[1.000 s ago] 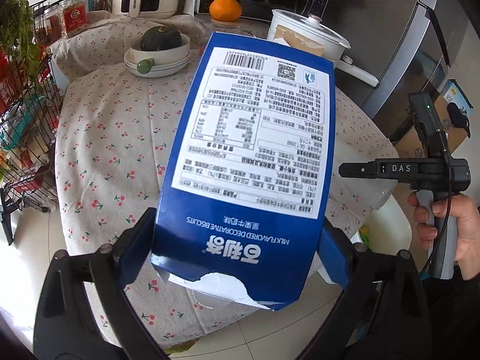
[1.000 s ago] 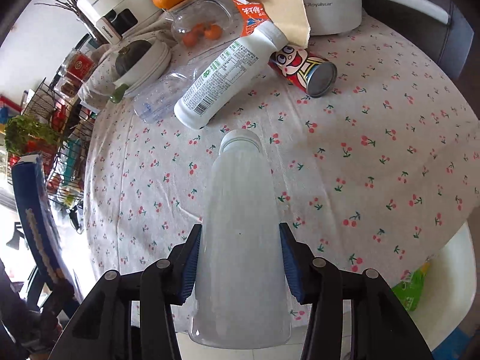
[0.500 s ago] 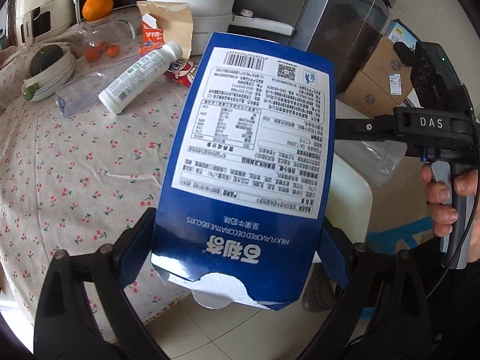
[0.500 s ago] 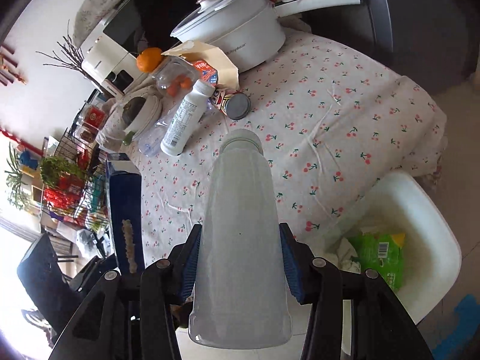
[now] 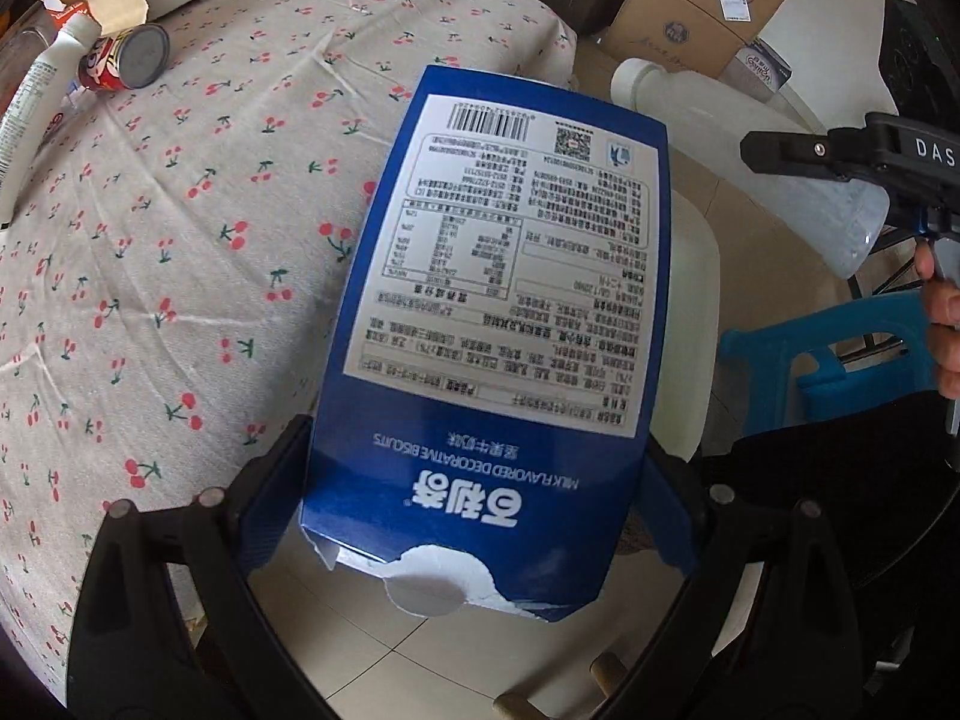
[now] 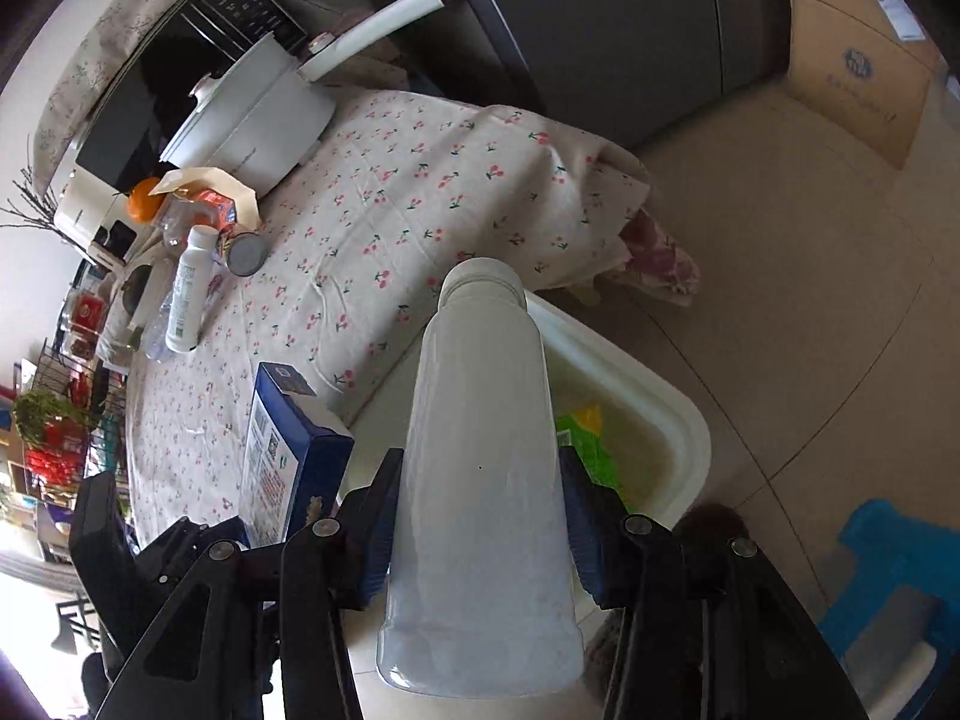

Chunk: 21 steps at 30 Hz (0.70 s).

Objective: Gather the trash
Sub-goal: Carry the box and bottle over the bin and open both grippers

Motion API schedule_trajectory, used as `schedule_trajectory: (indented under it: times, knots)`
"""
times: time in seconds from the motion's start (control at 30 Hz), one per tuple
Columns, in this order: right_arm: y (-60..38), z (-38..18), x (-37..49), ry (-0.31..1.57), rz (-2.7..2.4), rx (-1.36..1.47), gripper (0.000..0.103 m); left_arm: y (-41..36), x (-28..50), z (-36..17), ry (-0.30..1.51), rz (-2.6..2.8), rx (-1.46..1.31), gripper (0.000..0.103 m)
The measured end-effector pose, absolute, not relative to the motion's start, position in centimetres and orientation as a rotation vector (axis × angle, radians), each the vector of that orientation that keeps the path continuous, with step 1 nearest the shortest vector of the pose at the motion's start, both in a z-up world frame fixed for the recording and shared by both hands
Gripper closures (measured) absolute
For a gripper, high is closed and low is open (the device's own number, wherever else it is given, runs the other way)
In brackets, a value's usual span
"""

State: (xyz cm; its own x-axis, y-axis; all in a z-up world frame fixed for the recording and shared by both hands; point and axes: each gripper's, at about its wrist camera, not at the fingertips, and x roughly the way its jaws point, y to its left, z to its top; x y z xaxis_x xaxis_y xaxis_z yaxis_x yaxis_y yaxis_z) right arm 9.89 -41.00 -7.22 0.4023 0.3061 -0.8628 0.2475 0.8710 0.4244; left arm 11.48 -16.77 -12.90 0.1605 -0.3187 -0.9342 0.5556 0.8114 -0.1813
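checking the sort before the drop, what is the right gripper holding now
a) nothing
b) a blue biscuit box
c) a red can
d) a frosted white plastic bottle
d, the right gripper is clamped on the frosted white bottle, above the white bin; the blue biscuit box is in the left gripper.

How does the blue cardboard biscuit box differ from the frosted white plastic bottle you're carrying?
The blue cardboard biscuit box is flat-sided and covered in printed text; the frosted white plastic bottle is round, with no label in view. The box's near end is torn open; the bottle looks whole. Both are clamped, the box in the left gripper, the bottle in the right gripper, near the white bin.
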Motion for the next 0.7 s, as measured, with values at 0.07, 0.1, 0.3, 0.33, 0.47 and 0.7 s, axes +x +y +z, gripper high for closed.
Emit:
schedule_trajectory:
  times: [0.07,0.1,0.3,0.33,0.47,0.7]
  knots:
    - [-41.7,-7.6,9.6,1.178,0.023,0.552,0.053,-17.5,11.8,-13.6,1.281,-0.627,0.225,0.007]
    - [-42.0,-7.8,9.5,1.18,0.016,0.554,0.053,-17.8,11.7,-13.9,1.286,-0.627,0.223,0.007]
    - [-42.2,-8.1,9.6,1.193,0.015,0.563,0.053,-18.8,11.4,-14.1,1.25,-0.655,0.223,0.007]
    - [-42.2,-8.1,9.6,1.193,0.015,0.562,0.053,-18.7,11.5,-13.9,1.236,-0.664,0.225,0.007]
    - [-42.1,-8.1,9.7,1.195,0.01,0.558,0.053,-18.4,11.4,-13.2,1.215,-0.684,0.215,0.007]
    - [-41.5,-8.7,9.9,1.222,0.006,0.535,0.053,-15.0,11.0,-10.6,1.173,-0.636,0.198,0.007]
